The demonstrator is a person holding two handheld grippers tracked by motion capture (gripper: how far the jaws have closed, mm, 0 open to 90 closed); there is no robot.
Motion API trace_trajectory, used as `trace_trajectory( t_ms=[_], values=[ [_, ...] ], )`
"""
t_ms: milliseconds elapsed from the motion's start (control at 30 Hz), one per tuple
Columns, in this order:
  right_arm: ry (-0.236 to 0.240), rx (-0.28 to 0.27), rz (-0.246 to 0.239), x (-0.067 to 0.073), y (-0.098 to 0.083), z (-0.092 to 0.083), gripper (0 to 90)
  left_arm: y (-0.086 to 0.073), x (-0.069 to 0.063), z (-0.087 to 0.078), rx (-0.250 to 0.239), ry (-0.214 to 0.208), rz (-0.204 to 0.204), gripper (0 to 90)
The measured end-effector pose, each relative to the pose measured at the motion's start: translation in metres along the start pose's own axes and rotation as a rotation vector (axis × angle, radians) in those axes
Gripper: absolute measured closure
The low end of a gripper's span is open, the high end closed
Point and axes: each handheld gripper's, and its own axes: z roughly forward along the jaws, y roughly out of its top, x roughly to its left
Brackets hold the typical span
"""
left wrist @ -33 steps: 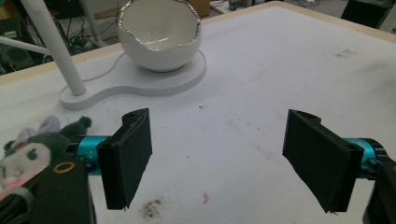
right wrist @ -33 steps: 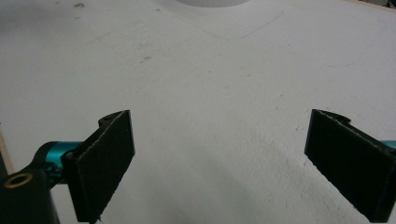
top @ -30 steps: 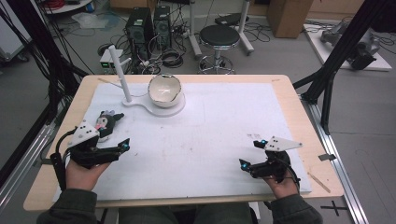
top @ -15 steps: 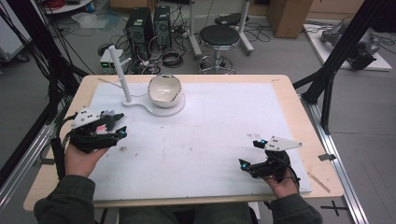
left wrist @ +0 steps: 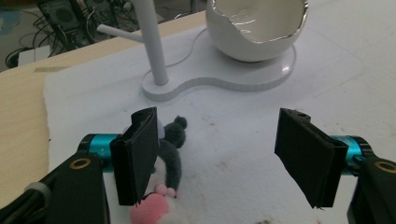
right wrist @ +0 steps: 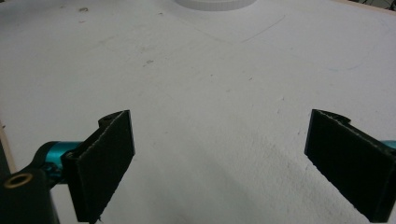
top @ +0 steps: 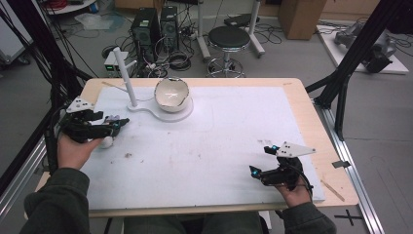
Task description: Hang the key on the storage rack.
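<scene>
Closing the left gripper (left wrist: 219, 154) around the plush toy (left wrist: 163, 186) at the mat's (top: 219, 141) left edge; jaws are spread, one pad beside it, no pinch yet. Right gripper (right wrist: 219, 163) is idling open, near right. Toy isn't lifted; bowl (top: 171, 92) far left is sitting empty.

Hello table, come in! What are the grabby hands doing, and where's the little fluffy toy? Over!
Left gripper jaws just been closing, one pad beside plush toy, no grip yet. Right gripper open, nothing between. White bowl stand ahead, apart from the toy.
</scene>
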Motion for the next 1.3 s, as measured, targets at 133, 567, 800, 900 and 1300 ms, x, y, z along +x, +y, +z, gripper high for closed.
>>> trace_trajectory(
  t_ms=[133,567,800,900,1300],
  values=[
    [0.003,0.002,-0.003,0.0,0.0,0.0,7.4,-0.003,0.011,0.009,0.031,0.017,-0.021,31.3],
    [0.008,0.002,0.002,-0.002,-0.001,0.002,7.5,-0.009,0.03,0.036,0.124,0.057,-0.046,32.3],
    [0.011,0.005,0.001,-0.003,-0.001,0.003,7.4,-0.014,0.036,0.045,0.159,0.074,-0.051,32.6],
    [0.013,0.001,0.003,-0.003,-0.001,0.002,7.5,-0.019,0.039,0.051,0.195,0.089,-0.058,33.1],
    [0.011,0.001,0.01,-0.003,-0.001,0.001,7.4,-0.034,0.046,0.062,0.266,0.123,-0.084,32.3]
  ],
)
